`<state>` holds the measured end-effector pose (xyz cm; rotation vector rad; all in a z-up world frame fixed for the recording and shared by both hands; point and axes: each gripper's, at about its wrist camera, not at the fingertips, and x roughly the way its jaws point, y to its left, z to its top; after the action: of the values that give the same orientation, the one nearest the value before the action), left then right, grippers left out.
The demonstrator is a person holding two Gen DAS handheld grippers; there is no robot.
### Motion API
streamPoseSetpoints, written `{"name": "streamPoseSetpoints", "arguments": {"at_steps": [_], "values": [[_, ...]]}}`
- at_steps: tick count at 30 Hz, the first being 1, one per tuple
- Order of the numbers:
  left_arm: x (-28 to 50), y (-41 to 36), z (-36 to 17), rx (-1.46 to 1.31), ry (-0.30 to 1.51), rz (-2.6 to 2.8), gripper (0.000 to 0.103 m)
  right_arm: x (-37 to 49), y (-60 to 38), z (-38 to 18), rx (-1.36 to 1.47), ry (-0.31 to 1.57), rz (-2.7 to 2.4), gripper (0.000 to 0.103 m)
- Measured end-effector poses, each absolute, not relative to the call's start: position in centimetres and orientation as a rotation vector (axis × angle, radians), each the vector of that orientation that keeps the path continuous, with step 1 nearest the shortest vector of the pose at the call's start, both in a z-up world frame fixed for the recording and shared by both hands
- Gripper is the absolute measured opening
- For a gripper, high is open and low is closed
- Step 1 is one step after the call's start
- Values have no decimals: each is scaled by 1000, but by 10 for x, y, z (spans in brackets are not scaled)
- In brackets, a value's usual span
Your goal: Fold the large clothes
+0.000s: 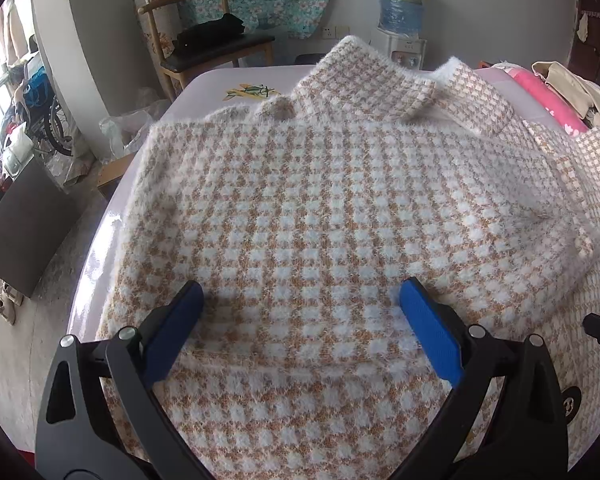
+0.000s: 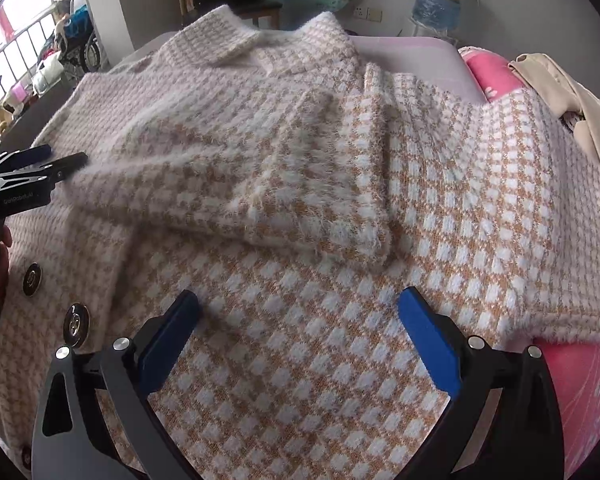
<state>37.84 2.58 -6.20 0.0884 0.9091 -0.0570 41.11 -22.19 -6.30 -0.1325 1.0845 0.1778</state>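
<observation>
A fuzzy tan-and-white checked coat (image 1: 340,184) lies spread on a lilac-covered table (image 1: 220,80), collar at the far side. My left gripper (image 1: 300,292) hovers open over the coat's folded left part, blue pads wide apart, nothing between them. In the right wrist view a sleeve (image 2: 260,184) lies folded across the coat's (image 2: 460,220) middle, and two metal buttons (image 2: 76,324) show at the lower left. My right gripper (image 2: 298,300) stands open just above the coat's right front, holding nothing. The left gripper (image 2: 40,160) also shows at that view's left edge, with a hand behind it.
A pink cloth (image 1: 556,104) and a beige garment (image 1: 572,84) lie at the table's far right. Behind the table stand a wooden chair (image 1: 204,40) with dark clothes on it and a water dispenser (image 1: 402,4). The floor at the left is cluttered.
</observation>
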Motion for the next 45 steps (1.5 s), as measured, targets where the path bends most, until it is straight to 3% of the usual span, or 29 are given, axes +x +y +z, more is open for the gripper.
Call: {"name": "streamPoseSetpoints", "arguments": {"at_steps": [3, 9, 20, 24, 33, 35, 37, 41, 45], "values": [[377, 26, -61, 87, 907, -57, 96, 410, -225, -56, -144, 1108, 208, 97], [376, 27, -62, 89, 904, -57, 96, 388, -286, 0, -104, 960, 82, 97], [377, 29, -63, 68, 913, -65, 96, 368, -562, 10, 391, 914, -390, 97], [377, 27, -64, 73, 910, -57, 96, 367, -625, -6, 648, 872, -445, 91], [378, 27, -64, 71, 913, -63, 96, 387, -670, -47, 863, 833, -468, 62], [378, 27, -64, 70, 913, -63, 96, 384, -675, -47, 886, 811, -484, 38], [378, 27, -64, 72, 912, -62, 96, 378, -677, -43, 906, 770, -470, 27], [378, 27, -64, 70, 911, -64, 96, 367, -666, -14, 862, 692, -444, 22], [378, 27, -64, 70, 911, -63, 96, 360, -631, 50, 716, 588, -391, 22]]}}
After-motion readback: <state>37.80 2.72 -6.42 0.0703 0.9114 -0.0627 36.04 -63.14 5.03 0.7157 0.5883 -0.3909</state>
